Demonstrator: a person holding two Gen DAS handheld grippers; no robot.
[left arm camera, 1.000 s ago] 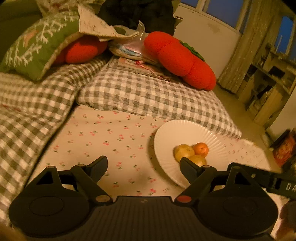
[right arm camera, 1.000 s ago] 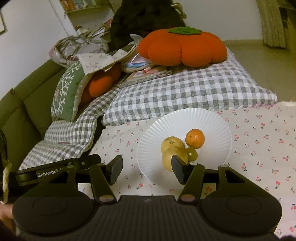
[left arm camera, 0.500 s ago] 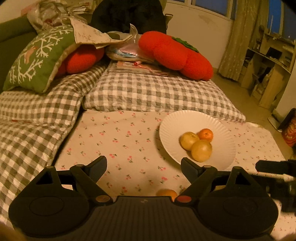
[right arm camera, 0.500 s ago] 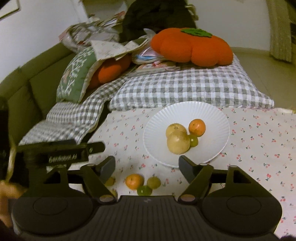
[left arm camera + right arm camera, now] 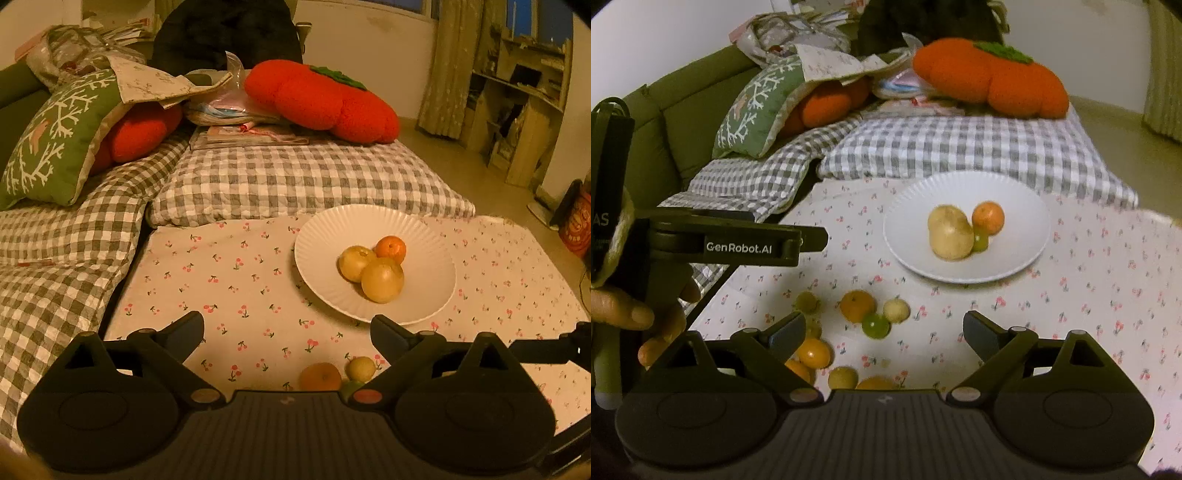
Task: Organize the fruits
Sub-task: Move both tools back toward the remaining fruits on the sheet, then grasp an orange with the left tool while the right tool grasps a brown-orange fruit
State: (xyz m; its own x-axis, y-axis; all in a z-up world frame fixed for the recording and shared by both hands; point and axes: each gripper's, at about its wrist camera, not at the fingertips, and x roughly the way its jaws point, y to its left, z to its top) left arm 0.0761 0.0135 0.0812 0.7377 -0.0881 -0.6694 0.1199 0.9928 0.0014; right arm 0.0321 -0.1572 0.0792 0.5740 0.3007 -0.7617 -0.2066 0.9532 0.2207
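A white ribbed plate [image 5: 325, 236] [image 5: 908, 199] lies on the cherry-print cloth and holds two yellow pears [image 5: 382, 280] [image 5: 951, 238], an orange [image 5: 390, 249] [image 5: 987, 217] and a small green fruit [image 5: 979, 242]. Several loose fruits lie on the cloth in front of it: an orange [image 5: 857, 305] [image 5: 320, 376], a green one [image 5: 875, 325], a pale one [image 5: 896, 310] [image 5: 360, 368] and more oranges [image 5: 812, 352]. My left gripper [image 5: 286, 332] is open and empty above the cloth. My right gripper [image 5: 884, 328] is open and empty above the loose fruits.
Grey checked cushions [image 5: 295, 177] lie behind the plate, with orange pumpkin pillows [image 5: 321, 99] and a green pillow [image 5: 55, 136] on them. The left gripper's body [image 5: 738, 243] and the hand holding it show at the left of the right wrist view. A shelf [image 5: 517, 110] stands far right.
Both grippers have pulled back and up from the plate. The loose fruits on the cloth have come into view in front of them.
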